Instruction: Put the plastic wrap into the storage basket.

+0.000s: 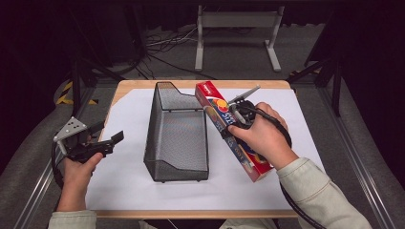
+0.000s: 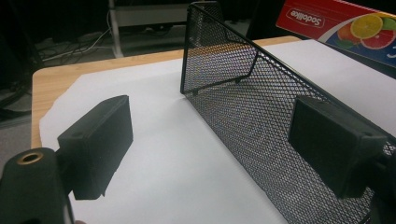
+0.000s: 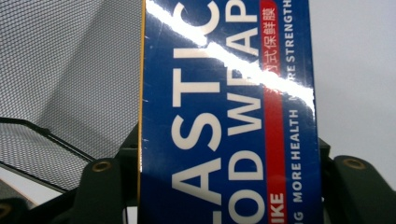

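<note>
Dark room with cables and a metal stand on the floor beyond; wooden table (image 1: 200, 84) covered by a white sheet (image 1: 119, 176); black mesh basket (image 1: 177, 131) stands at the sheet's centre, long axis running near to far; long box of plastic wrap (image 1: 216, 107) lies just right of the basket, slanting from far-left to near-right, its far end close to the basket's right wall; touching or not, cannot tell

Right gripper (image 1: 237, 119) pinches the box across its width, jaws pressed on both long sides in the right gripper view; left gripper (image 1: 112, 141) hovers left of the basket, jaws spread, nothing between them

Risks (judgement): glossy carton may slide or pivot in the pinch, since the long overhang levers it; its far end may catch the basket rim and shove or tip the light basket; left gripper is not steadying it
</note>
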`<state>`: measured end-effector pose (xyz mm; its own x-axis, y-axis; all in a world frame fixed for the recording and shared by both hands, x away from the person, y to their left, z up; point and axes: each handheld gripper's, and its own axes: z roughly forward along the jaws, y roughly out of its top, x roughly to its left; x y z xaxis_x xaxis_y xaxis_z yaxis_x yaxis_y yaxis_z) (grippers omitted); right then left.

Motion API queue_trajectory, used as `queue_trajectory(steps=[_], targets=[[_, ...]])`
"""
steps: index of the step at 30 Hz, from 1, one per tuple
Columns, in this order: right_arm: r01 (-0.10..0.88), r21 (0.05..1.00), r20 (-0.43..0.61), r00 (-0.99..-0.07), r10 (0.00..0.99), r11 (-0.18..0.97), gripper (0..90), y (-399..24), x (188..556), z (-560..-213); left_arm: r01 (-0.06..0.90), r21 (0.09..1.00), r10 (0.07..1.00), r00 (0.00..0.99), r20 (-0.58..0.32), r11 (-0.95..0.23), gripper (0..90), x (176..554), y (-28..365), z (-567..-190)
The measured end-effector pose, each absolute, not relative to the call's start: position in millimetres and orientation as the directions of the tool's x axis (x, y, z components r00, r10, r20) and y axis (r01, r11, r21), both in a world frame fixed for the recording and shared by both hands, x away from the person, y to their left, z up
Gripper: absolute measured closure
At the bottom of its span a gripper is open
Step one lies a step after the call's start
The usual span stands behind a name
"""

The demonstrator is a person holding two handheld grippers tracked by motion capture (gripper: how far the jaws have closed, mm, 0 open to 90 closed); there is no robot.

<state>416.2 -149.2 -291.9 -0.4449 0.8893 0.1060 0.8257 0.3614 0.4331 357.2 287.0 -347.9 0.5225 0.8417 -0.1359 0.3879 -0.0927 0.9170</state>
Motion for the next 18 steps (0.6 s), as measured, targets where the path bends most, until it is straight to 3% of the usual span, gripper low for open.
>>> queue_trajectory(steps=[18], targets=[[0.810,0.426,0.116,-0.490,0.864,0.402,39.6,-101.1,420.7,-285.3,0.388,0.917,0.839,0.525,-0.140,-0.089,14.8,357.2,287.7,-348.2]])
